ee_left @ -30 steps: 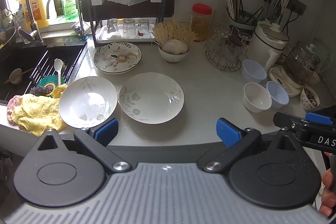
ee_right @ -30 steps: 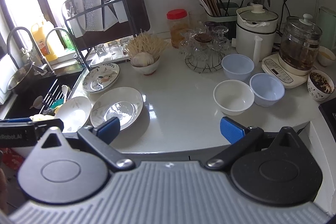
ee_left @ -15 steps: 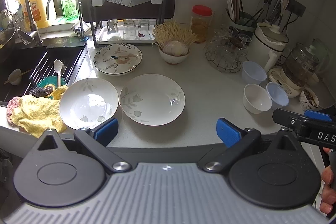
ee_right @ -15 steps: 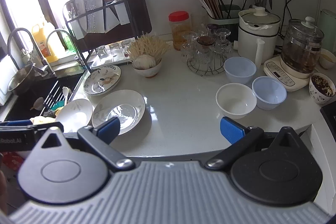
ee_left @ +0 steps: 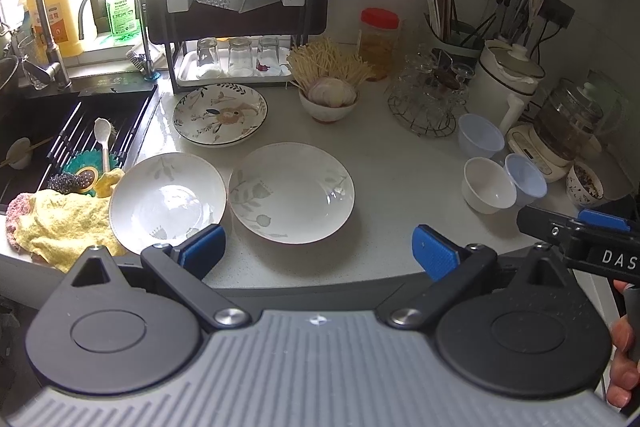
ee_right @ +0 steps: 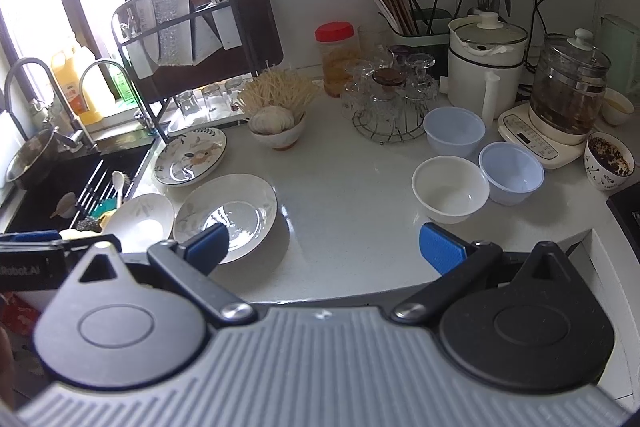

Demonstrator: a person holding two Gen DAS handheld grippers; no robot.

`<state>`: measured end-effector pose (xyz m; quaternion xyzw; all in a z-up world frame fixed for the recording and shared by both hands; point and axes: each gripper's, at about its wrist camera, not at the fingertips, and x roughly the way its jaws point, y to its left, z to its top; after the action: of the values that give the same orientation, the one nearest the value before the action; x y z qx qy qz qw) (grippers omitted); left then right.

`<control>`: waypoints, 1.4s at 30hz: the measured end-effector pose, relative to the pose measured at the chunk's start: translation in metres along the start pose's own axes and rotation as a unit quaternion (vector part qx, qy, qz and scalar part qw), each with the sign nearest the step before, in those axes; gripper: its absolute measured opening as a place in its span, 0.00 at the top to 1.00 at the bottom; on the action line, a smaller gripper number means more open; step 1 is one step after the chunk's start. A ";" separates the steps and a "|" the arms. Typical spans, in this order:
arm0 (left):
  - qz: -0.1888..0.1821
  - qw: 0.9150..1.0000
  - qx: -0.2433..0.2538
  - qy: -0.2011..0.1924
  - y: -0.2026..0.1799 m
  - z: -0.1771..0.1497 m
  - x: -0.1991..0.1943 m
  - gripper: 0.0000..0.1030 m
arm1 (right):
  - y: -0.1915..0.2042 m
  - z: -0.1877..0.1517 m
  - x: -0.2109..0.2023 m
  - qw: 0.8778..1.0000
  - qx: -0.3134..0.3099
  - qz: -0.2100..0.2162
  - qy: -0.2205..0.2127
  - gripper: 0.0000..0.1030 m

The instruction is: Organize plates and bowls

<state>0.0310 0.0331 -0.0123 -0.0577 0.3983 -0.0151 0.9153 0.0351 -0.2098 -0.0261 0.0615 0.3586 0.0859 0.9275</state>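
Two white leaf-pattern plates lie side by side on the counter: the left plate (ee_left: 168, 195) (ee_right: 140, 221) and the right plate (ee_left: 292, 191) (ee_right: 228, 213). A flowered plate (ee_left: 220, 115) (ee_right: 191, 157) lies behind them. At the right stand a white bowl (ee_left: 488, 185) (ee_right: 450, 189) and two pale blue bowls, one near (ee_left: 525, 179) (ee_right: 511, 171) and one farther back (ee_left: 480, 135) (ee_right: 454, 131). My left gripper (ee_left: 318, 247) is open and empty, held in front of the plates. My right gripper (ee_right: 324, 245) is open and empty, held at the counter's front edge.
A sink (ee_left: 48, 139) with a yellow cloth (ee_left: 60, 223) is at the left. A dish rack (ee_left: 236, 7) with glasses stands at the back. A bowl of garlic and noodles (ee_left: 330, 95), a glass-cup stand (ee_left: 428, 99), a jar (ee_left: 378, 39), a cooker (ee_left: 508, 83) and a kettle (ee_left: 568, 123) crowd the back right.
Both views have shifted slightly, as both grippers drew back or rose a little from the counter. Both stay open; no dish has moved.
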 end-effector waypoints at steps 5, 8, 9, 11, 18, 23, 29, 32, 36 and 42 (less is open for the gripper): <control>-0.007 1.000 -0.002 -0.005 0.018 0.008 0.004 0.02 | 0.012 0.001 0.001 1.000 0.004 -0.011 -0.007 0.00; -0.015 1.000 0.007 -0.007 0.026 0.010 0.007 0.02 | 0.018 0.003 0.002 1.000 0.011 -0.022 -0.015 0.00; -0.018 1.000 0.009 -0.006 0.029 0.010 0.008 0.02 | 0.020 0.003 0.001 0.999 0.012 -0.025 -0.018 0.00; -0.022 1.000 0.012 -0.006 0.035 0.010 0.008 0.02 | 0.026 0.004 0.001 0.999 0.018 -0.028 -0.023 0.00; -0.020 1.000 0.014 -0.011 0.069 0.009 0.007 0.02 | 0.053 0.000 0.005 0.999 0.028 -0.036 -0.030 0.00; -0.021 1.000 0.008 -0.007 0.086 0.005 0.005 0.02 | 0.071 -0.004 0.010 0.999 0.021 -0.024 -0.020 0.00; -0.010 1.000 -0.009 -0.011 0.106 0.006 0.012 0.02 | 0.085 0.001 0.017 1.000 0.012 -0.010 -0.023 0.00; 0.002 1.000 -0.024 -0.018 0.120 0.013 0.021 0.02 | 0.092 0.006 0.027 1.000 0.014 0.003 -0.022 0.00; 0.026 0.999 -0.034 -0.028 0.141 0.025 0.032 0.02 | 0.107 0.008 0.042 0.999 0.005 0.027 -0.023 0.00; 0.032 0.998 -0.058 -0.016 0.182 0.034 0.053 0.02 | 0.137 0.016 0.074 0.998 0.003 0.063 -0.016 0.00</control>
<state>0.0887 0.2134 -0.0490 -0.0978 0.3856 0.0383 0.9167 0.0840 -0.0616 -0.0388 0.0878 0.3394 0.1422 0.9257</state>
